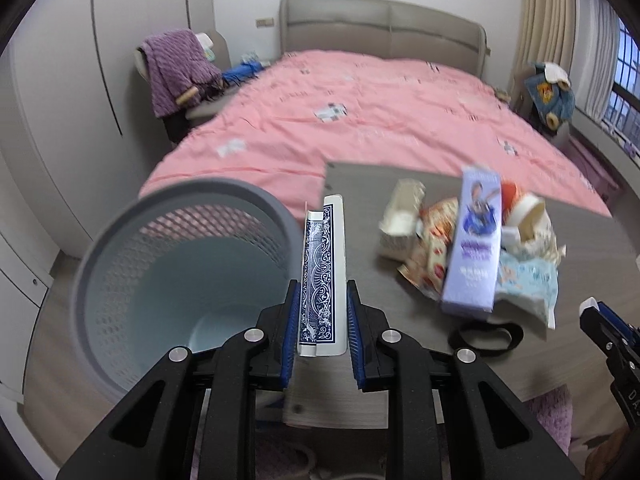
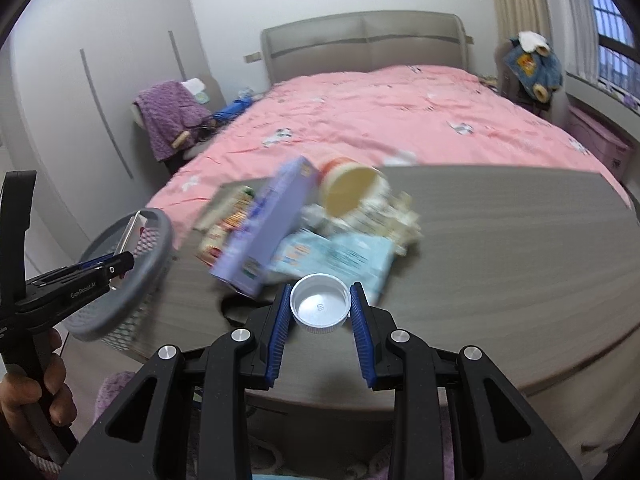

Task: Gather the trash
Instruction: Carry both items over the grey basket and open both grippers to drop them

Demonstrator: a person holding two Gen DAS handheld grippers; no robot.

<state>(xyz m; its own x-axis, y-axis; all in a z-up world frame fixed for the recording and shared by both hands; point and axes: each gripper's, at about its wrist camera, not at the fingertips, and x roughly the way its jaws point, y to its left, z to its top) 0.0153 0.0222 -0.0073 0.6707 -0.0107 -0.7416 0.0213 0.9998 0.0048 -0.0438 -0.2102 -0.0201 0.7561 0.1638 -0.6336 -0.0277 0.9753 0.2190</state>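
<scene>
My left gripper (image 1: 323, 286) is shut on a pack of blue-backed playing cards (image 1: 322, 276), held upright beside the rim of the grey mesh bin (image 1: 120, 224). My right gripper (image 2: 321, 289) is shut on a white bottle cap (image 2: 320, 308), hollow side up, above the near part of the grey table (image 2: 520, 240). Behind the cap lies a trash pile: a purple carton (image 2: 264, 232), a tipped paper cup (image 2: 348, 190) and a light blue wipes pack (image 2: 344, 256). In the right wrist view the left gripper (image 2: 120, 264) hangs at the bin's rim (image 2: 156, 256).
The bin stands on the floor off the table's left edge. A black band (image 1: 486, 334) lies on the table near the pile. A pink-covered bed (image 1: 360, 112) is beyond the table, with a chair draped in purple cloth (image 1: 176, 68) at the left. A hand (image 2: 24, 404) holds the left gripper's handle.
</scene>
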